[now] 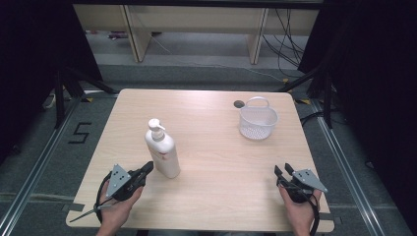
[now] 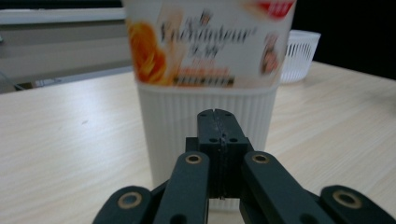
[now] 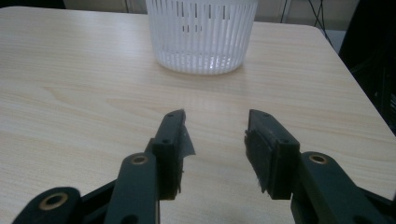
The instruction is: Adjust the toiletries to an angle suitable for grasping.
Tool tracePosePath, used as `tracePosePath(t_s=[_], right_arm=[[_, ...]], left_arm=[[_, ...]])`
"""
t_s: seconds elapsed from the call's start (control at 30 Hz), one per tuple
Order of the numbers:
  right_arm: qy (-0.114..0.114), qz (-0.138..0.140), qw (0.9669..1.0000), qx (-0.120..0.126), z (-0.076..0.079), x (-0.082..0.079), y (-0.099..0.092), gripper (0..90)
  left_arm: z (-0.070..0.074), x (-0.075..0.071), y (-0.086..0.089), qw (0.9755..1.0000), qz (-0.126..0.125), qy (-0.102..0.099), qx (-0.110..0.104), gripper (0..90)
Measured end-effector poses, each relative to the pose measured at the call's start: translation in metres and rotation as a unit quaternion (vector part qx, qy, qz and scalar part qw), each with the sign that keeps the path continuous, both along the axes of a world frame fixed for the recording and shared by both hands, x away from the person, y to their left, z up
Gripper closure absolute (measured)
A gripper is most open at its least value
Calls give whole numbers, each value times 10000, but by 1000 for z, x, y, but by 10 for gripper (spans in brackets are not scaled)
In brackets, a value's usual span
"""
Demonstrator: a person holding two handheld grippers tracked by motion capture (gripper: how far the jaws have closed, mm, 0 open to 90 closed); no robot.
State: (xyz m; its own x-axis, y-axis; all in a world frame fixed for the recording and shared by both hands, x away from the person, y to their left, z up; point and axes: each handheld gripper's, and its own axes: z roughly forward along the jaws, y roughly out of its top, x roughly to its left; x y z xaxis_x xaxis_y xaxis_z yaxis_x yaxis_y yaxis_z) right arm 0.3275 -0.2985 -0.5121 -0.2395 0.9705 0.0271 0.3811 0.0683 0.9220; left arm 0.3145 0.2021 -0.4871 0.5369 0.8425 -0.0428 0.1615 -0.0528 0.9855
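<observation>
A white pump bottle (image 1: 161,150) with an orange-printed label stands upright left of the table's middle. My left gripper (image 1: 146,168) lies just in front of its base, jaws shut together with nothing between them; in the left gripper view the closed tips (image 2: 218,122) sit right before the ribbed lower part of the bottle (image 2: 205,60). A white slotted basket (image 1: 257,119) with a handle stands at the back right. My right gripper (image 1: 282,171) rests near the front right edge, open and empty, pointing toward the basket (image 3: 201,32) in the right gripper view, its tips (image 3: 215,128) apart.
The light wooden table (image 1: 211,162) has a small dark round hole (image 1: 239,103) next to the basket. Dark curtains hang at both sides, and wooden furniture legs and cables stand on the floor beyond the far edge.
</observation>
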Motion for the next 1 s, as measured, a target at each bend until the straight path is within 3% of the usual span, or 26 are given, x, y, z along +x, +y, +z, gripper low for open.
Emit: tracePosePath(t_s=[0.13, 0.17, 0.2, 0.27, 0.33, 0.4, 0.43, 0.6, 0.73, 0.87, 0.9, 0.93, 0.97, 1.0], right_arm=[[9, -71, 9999, -77, 1, 0, 0, 574], [-9, -179, 9998, 35, -1, 0, 2, 572], [-29, -124, 9998, -127, 0, 1, 0, 572], [-32, -66, 9999, -88, 0, 1, -1, 571], [38, -90, 9999, 51, 0, 0, 1, 571], [-117, -94, 9998, -107, -1, 2, 0, 569], [-25, -179, 9998, 9, -1, 1, 2, 568], [-15, -84, 10000, 50, -1, 1, 1, 567], [-132, -103, 9997, -173, -1, 2, -1, 565], [15, -161, 9998, 91, -1, 0, 3, 564], [13, -166, 9998, 74, -1, 0, 3, 564], [-87, -116, 9998, -144, 0, 1, 0, 564], [-142, -124, 9996, -213, -1, 2, -1, 563], [-166, -125, 9996, -180, -1, 2, -1, 562]], left_arm=[[5, 6, -5, 9999, -11, -16, -170, 898], [6, 6, -5, 9999, -8, 28, -99, 898], [7, 6, -7, 10000, -37, 15, -83, 898], [7, 7, -11, 9999, -87, -8, -128, 898], [8, 8, -12, 9999, -76, 26, -60, 898], [9, 10, -14, 9999, -67, 43, -68, 898], [9, 10, -15, 9999, -78, 44, -69, 898], [12, 14, -21, 9999, -153, 25, 4, 898], [13, 16, -25, 9998, -201, 23, 37, 898], [13, 19, -30, 9997, -238, 25, 64, 897], [13, 20, -31, 9997, -249, 22, 74, 898], [13, 20, -32, 9997, -251, 19, 71, 897], [13, 21, -33, 9996, -256, 22, 91, 897], [13, 21, -33, 9996, -256, 22, 91, 897]])
